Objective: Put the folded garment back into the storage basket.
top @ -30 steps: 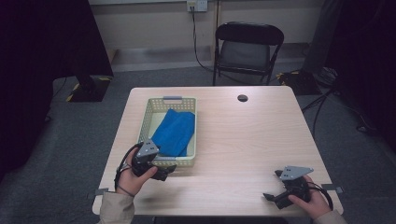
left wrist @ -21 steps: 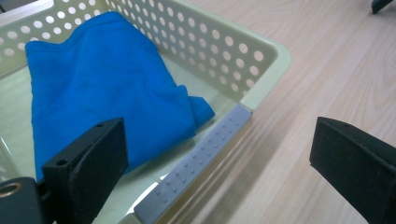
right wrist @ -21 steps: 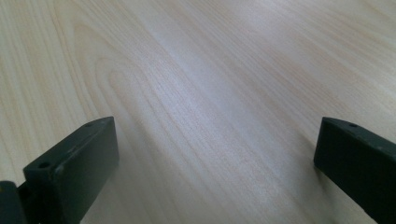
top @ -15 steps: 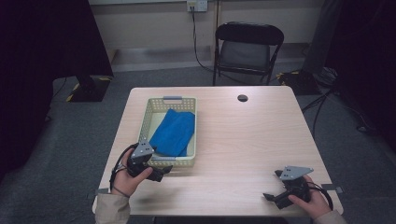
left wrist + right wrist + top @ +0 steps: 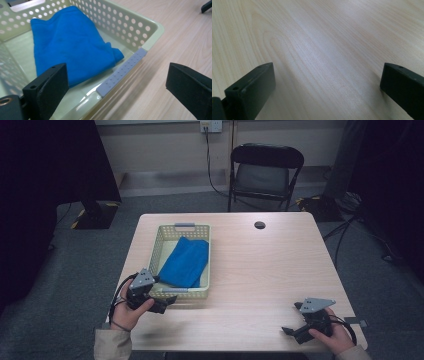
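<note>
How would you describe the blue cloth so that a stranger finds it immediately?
On the wooden table, look at the pale perforated basket on its left half. The blue cloth lies folded inside it, the only vivid blue, soft thing there.

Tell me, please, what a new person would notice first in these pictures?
First is the bright blue cloth lying folded inside the pale perforated basket on the left half of the wooden table. Next, the left claw stands open at the basket's near rim, by its grey handle strip. The right claw is open over bare wood at the near right corner.
</note>
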A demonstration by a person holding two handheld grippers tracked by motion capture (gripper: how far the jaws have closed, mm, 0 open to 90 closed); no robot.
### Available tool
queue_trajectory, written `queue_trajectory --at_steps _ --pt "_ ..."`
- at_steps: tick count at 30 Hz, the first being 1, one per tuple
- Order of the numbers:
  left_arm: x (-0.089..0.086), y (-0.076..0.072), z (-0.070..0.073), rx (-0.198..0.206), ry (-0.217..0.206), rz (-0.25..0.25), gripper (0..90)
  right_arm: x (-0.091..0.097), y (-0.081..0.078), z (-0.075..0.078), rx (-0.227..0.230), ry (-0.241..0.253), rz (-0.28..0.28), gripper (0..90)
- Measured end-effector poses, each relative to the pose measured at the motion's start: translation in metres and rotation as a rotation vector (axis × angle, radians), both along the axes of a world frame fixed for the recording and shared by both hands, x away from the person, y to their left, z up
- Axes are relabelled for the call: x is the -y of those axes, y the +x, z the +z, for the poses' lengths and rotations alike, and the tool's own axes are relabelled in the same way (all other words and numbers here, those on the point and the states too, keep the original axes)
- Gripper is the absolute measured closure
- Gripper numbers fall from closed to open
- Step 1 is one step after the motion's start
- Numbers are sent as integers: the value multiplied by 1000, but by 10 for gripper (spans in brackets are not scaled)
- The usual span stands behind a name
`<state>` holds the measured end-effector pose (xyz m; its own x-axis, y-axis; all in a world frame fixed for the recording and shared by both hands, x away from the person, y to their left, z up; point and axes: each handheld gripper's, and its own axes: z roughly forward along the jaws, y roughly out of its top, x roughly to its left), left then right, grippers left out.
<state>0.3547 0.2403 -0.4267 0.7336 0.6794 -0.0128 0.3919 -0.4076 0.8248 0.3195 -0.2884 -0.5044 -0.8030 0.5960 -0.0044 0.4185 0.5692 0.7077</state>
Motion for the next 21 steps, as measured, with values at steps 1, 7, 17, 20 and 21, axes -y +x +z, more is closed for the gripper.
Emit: queue_trajectory --at_steps 1,7,17,20,21 --pt "-2 0 0 -2 -2 1 38 0 0 0 0 0 0 0" --pt "-12 -1 -4 -8 0 12 38 0 0 0 0 0 0 0" --pt "-22 -2 -9 -11 17 32 39 0 0 0 0 0 0 0" --pt "-24 -2 -10 -11 17 29 39 0 0 0 0 0 0 0" --pt "-25 -2 -11 -12 21 30 39 0 0 0 0 0 0 0"
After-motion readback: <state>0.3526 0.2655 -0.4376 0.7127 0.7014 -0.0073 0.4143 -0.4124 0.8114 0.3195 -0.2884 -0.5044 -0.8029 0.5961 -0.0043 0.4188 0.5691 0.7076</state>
